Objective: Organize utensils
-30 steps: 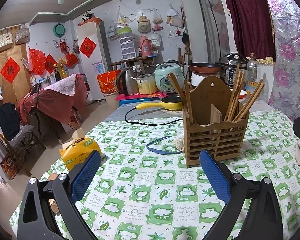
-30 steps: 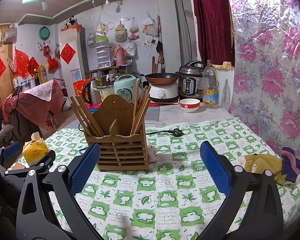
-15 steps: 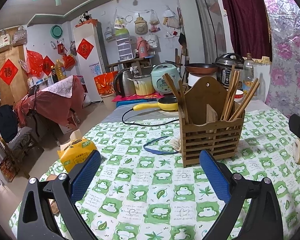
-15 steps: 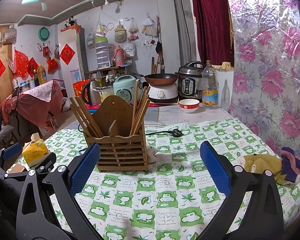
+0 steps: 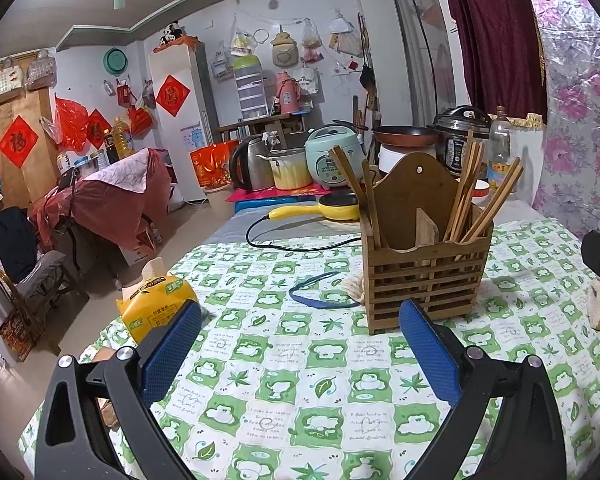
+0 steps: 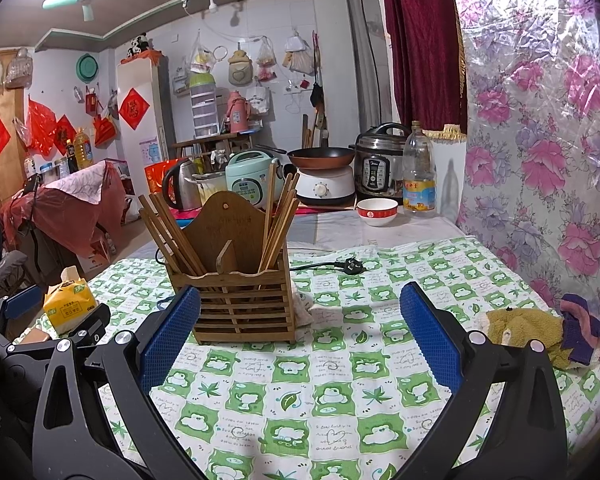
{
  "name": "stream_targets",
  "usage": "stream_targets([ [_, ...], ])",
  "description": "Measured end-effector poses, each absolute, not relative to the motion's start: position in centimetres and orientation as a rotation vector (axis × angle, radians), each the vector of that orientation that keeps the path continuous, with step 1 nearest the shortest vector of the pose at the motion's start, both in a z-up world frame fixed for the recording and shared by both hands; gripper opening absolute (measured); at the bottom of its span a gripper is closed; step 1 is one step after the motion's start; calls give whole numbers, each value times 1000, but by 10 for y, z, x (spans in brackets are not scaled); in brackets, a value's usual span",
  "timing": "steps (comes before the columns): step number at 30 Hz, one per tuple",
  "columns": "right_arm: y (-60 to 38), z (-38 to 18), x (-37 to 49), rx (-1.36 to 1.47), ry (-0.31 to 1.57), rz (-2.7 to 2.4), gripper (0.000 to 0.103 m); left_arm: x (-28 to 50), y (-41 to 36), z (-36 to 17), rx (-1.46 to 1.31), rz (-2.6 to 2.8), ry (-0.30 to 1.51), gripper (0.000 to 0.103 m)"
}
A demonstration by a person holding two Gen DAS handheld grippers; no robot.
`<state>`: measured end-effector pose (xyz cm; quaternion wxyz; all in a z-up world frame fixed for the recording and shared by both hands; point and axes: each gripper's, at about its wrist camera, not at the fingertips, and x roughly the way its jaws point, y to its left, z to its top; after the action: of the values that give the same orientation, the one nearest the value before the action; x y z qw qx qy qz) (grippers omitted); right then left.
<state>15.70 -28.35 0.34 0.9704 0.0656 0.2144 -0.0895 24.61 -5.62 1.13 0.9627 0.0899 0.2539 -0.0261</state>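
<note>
A slatted wooden utensil holder (image 5: 424,276) (image 6: 240,300) stands upright on the green-and-white checked tablecloth (image 5: 300,380) (image 6: 340,384). Wooden chopsticks (image 5: 472,196) (image 6: 280,216) lean out of its right compartment, and more chopsticks (image 5: 356,188) (image 6: 168,232) out of its left one. My left gripper (image 5: 300,348) is open and empty, held back from the holder on its near left side. My right gripper (image 6: 300,340) is also open and empty, near the holder's front right. The left gripper's body (image 6: 44,344) shows at the left edge of the right wrist view.
A yellow tissue pack (image 5: 156,304) (image 6: 70,304) sits at the table's left edge. A blue band (image 5: 320,292) and black cord (image 5: 292,244) lie behind the holder, a plug (image 6: 350,266) to its right. A plush toy (image 6: 540,332) lies right. Cookers, kettle, bowl (image 6: 377,211) and bottle (image 6: 419,176) stand behind.
The left gripper has drawn back slightly from the holder, which looks smaller and more leftward in its view. The right wrist view is almost unchanged. Both grippers stayed open.
</note>
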Motion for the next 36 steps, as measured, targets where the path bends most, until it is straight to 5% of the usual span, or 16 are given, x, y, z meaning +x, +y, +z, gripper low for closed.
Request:
stream_targets([
  [36, -284, 3, 157, 131, 435, -181, 97, 248, -56, 10, 176, -48, 527, 97],
])
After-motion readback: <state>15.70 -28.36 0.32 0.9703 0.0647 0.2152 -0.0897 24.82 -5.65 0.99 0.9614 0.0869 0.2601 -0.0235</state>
